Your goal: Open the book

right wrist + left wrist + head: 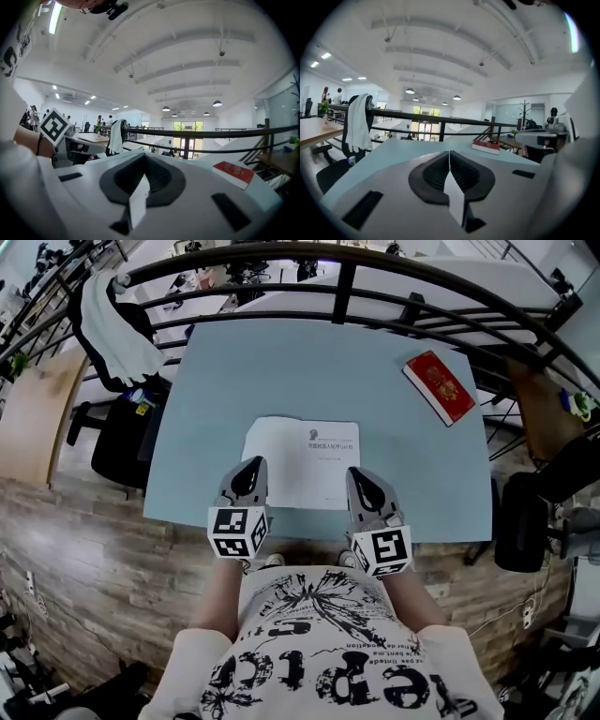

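- A wood-plank floor (pixel 84 549) spreads beneath and behind both grippers, open on either side of the person standing at the near edge.
- A smooth, pale blue-grey rectangular table (pixel 187 427) stretches ahead of the grippers. Most of its matte top is bare, leaving wide room to the front, left and right.
- A curved black metal railing (pixel 347 282) of stacked bars runs past the table's far edge, well beyond both grippers.
- A dark chair draped with a soft white garment (pixel 117 334) stands off the table's corner, ahead and to the left of the left gripper.
- The white book (pixel 281 460) lies flat just below and ahead of the two grippers. Its thin pages are square-edged, with small print on the right half only. Its near edge sits between them, close to the table's front edge.
- The left gripper (pixel 249 474) hangs above the book's near left corner, its ribbed dark pads pressed together with nothing held.
- The right gripper (pixel 359 476) hangs above the near right corner, likewise closed and empty.
- A glossy red book (pixel 440 386) lies closed, far ahead and to the right of the right gripper, near the table's right edge.
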`<control>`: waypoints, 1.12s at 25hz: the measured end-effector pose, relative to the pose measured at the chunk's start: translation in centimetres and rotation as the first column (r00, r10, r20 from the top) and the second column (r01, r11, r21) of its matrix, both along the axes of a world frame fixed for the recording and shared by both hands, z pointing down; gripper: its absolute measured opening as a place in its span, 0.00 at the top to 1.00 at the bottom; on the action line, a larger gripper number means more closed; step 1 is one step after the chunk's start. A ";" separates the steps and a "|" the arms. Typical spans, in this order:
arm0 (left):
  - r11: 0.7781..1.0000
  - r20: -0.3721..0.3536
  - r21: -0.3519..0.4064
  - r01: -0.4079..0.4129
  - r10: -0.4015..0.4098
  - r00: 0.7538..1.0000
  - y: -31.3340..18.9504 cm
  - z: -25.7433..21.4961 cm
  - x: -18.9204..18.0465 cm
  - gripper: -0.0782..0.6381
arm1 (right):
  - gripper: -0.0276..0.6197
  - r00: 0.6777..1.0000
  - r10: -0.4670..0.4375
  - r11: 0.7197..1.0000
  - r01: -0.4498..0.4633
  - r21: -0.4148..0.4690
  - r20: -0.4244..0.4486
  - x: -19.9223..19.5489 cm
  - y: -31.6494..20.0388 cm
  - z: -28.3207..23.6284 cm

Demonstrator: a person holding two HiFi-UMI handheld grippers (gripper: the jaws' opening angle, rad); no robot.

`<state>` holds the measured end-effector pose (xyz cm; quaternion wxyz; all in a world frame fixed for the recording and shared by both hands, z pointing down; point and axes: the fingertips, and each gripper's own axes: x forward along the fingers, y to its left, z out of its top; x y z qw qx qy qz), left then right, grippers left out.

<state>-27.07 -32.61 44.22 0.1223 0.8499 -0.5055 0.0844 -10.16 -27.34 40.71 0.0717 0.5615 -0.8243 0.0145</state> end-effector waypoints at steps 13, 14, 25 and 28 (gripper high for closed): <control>0.938 0.009 0.261 -0.228 0.234 0.972 2.0 -10.5 8.1 0.86 | 0.94 0.997 0.079 0.994 -0.079 0.079 -0.002 5.1 -0.3 -3.3; 0.936 0.012 0.263 -0.232 0.237 0.971 2.0 -10.5 8.3 0.86 | 0.94 0.996 0.089 0.992 -0.088 0.089 -0.006 5.4 -0.2 -3.6; 0.941 -0.019 0.255 -0.223 0.235 0.972 2.6 -10.3 9.1 0.86 | 0.94 0.996 0.094 0.988 -0.094 0.123 0.007 6.2 0.3 -5.6; 0.942 -0.008 0.247 -0.227 0.237 0.972 2.8 -10.0 9.2 0.86 | 0.94 0.994 0.107 0.987 -0.107 0.121 0.002 6.3 0.3 -5.4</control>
